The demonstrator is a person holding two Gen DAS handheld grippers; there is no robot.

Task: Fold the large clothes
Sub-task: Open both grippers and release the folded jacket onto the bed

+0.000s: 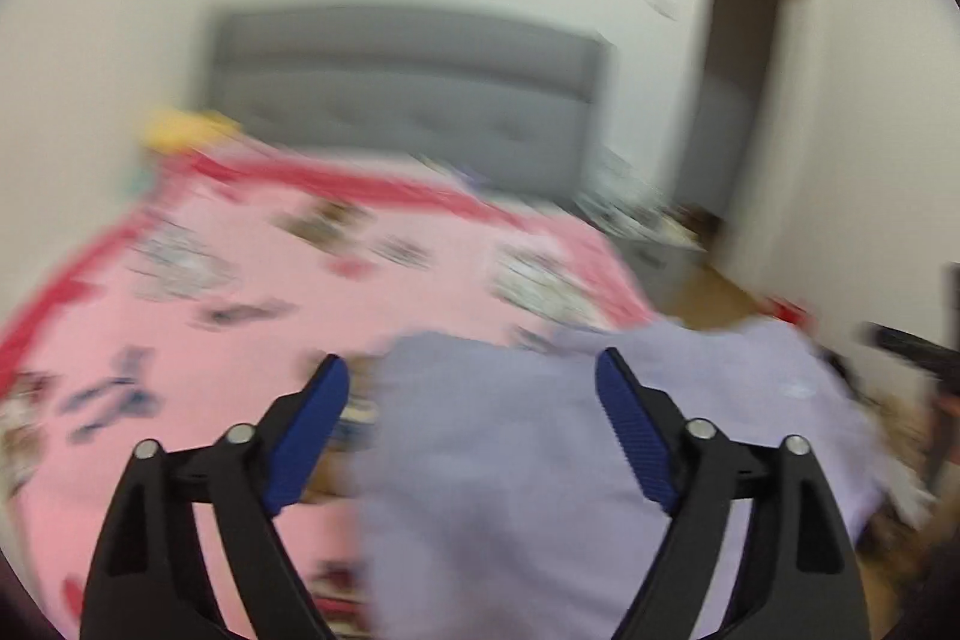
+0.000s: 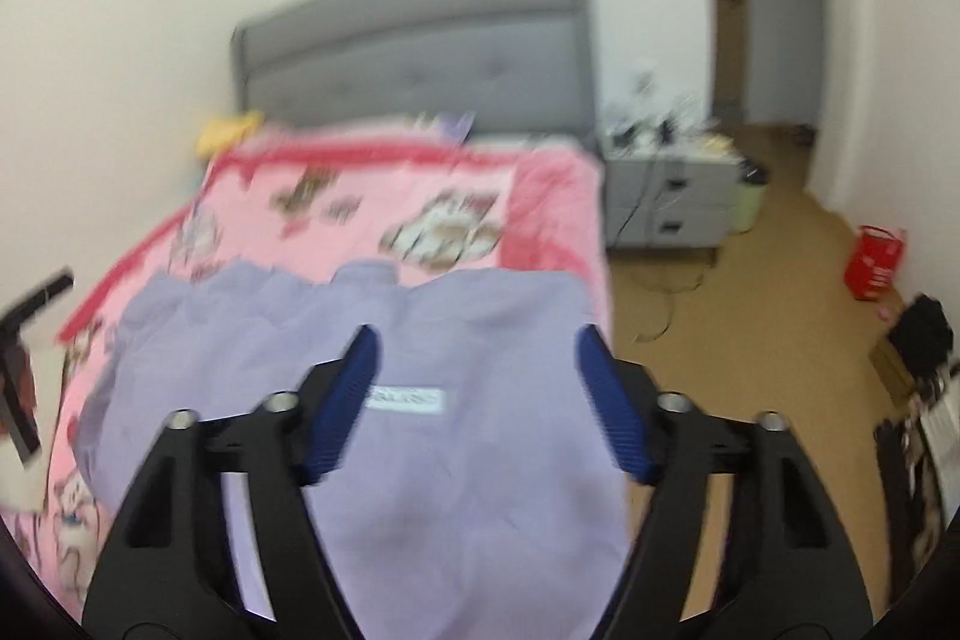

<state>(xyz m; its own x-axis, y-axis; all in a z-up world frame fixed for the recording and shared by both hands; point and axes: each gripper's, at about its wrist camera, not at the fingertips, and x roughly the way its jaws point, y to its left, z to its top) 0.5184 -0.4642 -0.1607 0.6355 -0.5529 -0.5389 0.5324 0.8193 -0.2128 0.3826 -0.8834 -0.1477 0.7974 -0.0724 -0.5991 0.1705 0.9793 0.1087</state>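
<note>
A large lavender garment [image 1: 510,460] lies spread on a bed with a pink printed cover [image 1: 240,280]. In the left wrist view my left gripper [image 1: 474,370] hovers over the garment's left edge, its blue pads wide apart with nothing between them. In the right wrist view the same lavender garment [image 2: 468,460] shows a small white label [image 2: 408,400] and reaches the bed's right edge. My right gripper [image 2: 477,337] stands open above it, pads apart and empty. Both views are blurred. The other gripper shows as a dark shape at the picture edge in each view.
A grey padded headboard [image 2: 420,58] stands against the white wall. Beside the bed is a grey nightstand [image 2: 672,202] with clutter on top. A red bag [image 2: 873,262] and dark items [image 2: 921,334] sit on the tan floor at right. A doorway [image 1: 738,88] opens beyond.
</note>
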